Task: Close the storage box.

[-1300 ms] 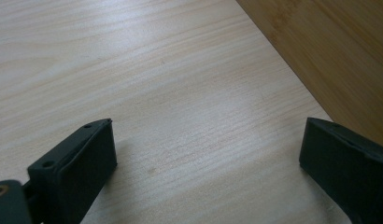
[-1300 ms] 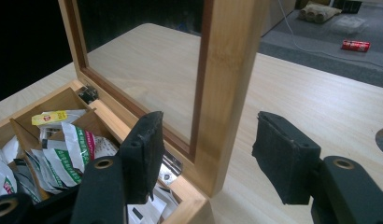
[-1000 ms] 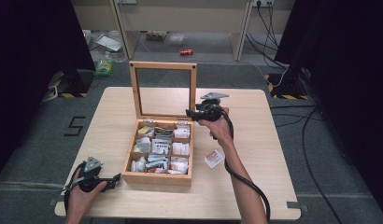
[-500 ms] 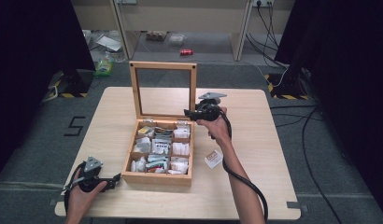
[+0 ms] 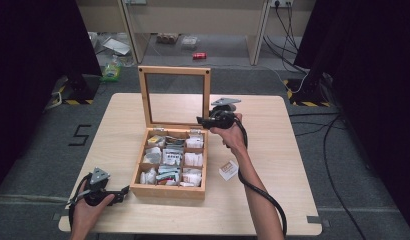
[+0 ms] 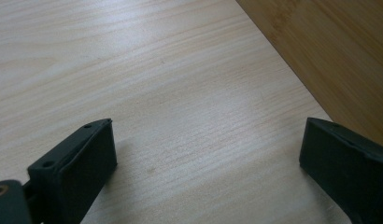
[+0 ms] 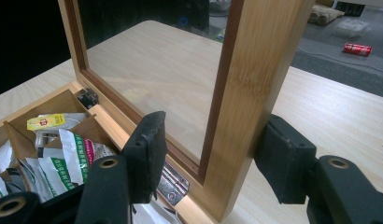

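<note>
A wooden box (image 5: 168, 190) with several compartments of tea sachets (image 5: 172, 157) stands mid-table, its glass lid (image 5: 174, 71) raised upright. My right gripper (image 5: 202, 120) is at the lid's right edge, open. In the right gripper view its jaws straddle the lid's wooden side frame (image 7: 255, 70): the right one is against the wood, the left one stands off on the glass side. The right gripper (image 7: 215, 133) grips nothing. My left gripper (image 5: 124, 191) rests low by the box's front left corner, open (image 6: 203, 144) over bare table, with the box wall (image 6: 329, 46) beside it.
One small sachet packet (image 5: 228, 170) lies on the table right of the box, beside the right forearm. The right gripper's cable (image 5: 263, 192) trails along that arm. Sachets (image 7: 63, 144) fill the compartments under the lid hinge (image 7: 173, 179). The floor behind holds clutter and shelving legs.
The right gripper has edged slightly left, closer onto the lid's right frame. The left gripper has stayed put.
</note>
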The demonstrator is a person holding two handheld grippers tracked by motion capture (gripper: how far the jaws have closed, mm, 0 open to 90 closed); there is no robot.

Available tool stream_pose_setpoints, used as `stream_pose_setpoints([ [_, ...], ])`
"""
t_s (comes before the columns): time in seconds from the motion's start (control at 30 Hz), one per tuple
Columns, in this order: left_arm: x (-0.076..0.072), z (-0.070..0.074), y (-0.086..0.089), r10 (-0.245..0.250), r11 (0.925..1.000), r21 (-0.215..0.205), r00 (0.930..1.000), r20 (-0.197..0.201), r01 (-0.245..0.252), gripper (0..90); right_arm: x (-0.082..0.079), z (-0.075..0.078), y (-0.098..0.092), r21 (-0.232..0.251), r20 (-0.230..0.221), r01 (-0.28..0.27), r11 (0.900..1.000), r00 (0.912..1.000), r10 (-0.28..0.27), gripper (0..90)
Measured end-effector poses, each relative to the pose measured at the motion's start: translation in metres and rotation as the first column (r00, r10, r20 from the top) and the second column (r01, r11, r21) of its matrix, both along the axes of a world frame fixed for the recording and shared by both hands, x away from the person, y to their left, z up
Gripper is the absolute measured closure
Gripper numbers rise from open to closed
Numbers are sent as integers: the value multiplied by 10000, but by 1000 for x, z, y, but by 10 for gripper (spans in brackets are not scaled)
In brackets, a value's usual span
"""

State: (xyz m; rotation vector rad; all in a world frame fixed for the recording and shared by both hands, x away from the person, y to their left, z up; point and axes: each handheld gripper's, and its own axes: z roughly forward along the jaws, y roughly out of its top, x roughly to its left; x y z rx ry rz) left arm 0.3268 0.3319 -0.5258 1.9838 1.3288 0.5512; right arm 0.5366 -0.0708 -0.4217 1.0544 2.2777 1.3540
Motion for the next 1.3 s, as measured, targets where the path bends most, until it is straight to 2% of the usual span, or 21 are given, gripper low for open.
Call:
stream_pose_setpoints([
  [0.57, 0, 0, 0, -40, 10000, 13, 10000, -15, 40, 32, 3, 7, 1, 184, 115, 113, 9998, 9999, -115, 457],
  [0.8, 0, 0, 0, -40, 10000, 10, 10000, -14, 40, 32, 2, 8, -5, 183, 351, 30, 9998, 9994, -36, 547],
  [1.3, 0, 0, 0, -26, 10000, 7, 10000, -4, 26, 32, -10, 10, -8, 344, 651, -230, 9991, 9977, 207, 570],
])
